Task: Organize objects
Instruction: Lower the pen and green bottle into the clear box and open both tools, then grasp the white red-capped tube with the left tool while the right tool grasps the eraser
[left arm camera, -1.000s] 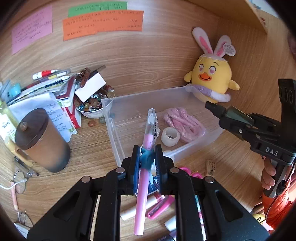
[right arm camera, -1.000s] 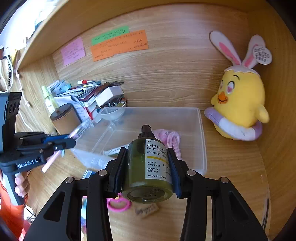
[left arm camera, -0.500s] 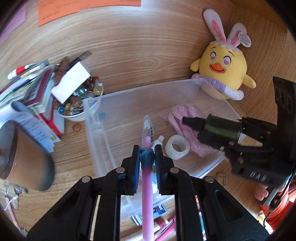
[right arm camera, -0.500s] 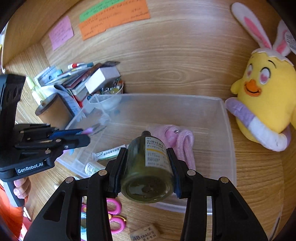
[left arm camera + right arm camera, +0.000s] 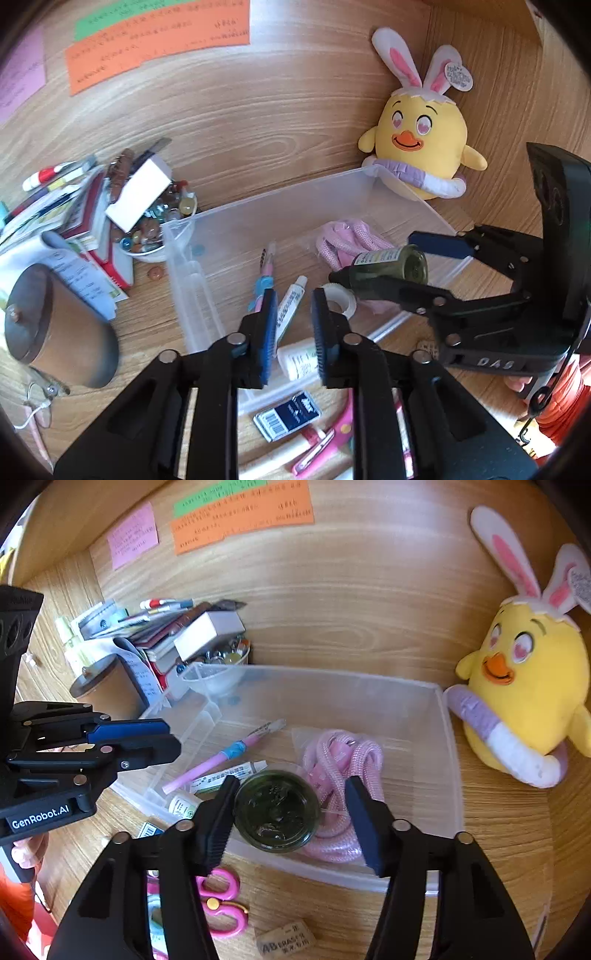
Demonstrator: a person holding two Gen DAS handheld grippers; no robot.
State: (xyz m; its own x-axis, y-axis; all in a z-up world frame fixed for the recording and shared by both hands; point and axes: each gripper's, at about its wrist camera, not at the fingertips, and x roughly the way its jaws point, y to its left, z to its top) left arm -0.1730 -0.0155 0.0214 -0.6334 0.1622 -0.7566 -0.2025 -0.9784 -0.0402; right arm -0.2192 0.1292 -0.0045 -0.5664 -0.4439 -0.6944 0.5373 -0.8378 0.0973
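Observation:
A clear plastic bin (image 5: 295, 192) (image 5: 448, 775) stands on the wooden desk. In it lie a pink pen (image 5: 266, 266) (image 5: 225, 757), a small white tube (image 5: 291, 299) (image 5: 225, 775), a tape roll (image 5: 338, 301) and a pink rope (image 5: 347, 240) (image 5: 343, 768). My left gripper (image 5: 293, 325) (image 5: 162, 734) is open and empty above the bin's near left part. My right gripper (image 5: 290, 805) (image 5: 402, 258) is open over the bin. The green bottle (image 5: 277, 810) (image 5: 388, 266) sits between its jaws, touching the left one, with a gap on the right.
A yellow bunny-chick plush (image 5: 421, 144) (image 5: 528, 686) sits right of the bin. A bowl of beads (image 5: 155, 229), stacked booklets and a brown lidded cup (image 5: 55, 328) stand at left. Pink scissors (image 5: 221, 904), an eraser (image 5: 286, 941) and small items lie in front of the bin.
My left gripper opened and the pink pen dropped into the bin. My right gripper moved over the bin and opened around the green bottle.

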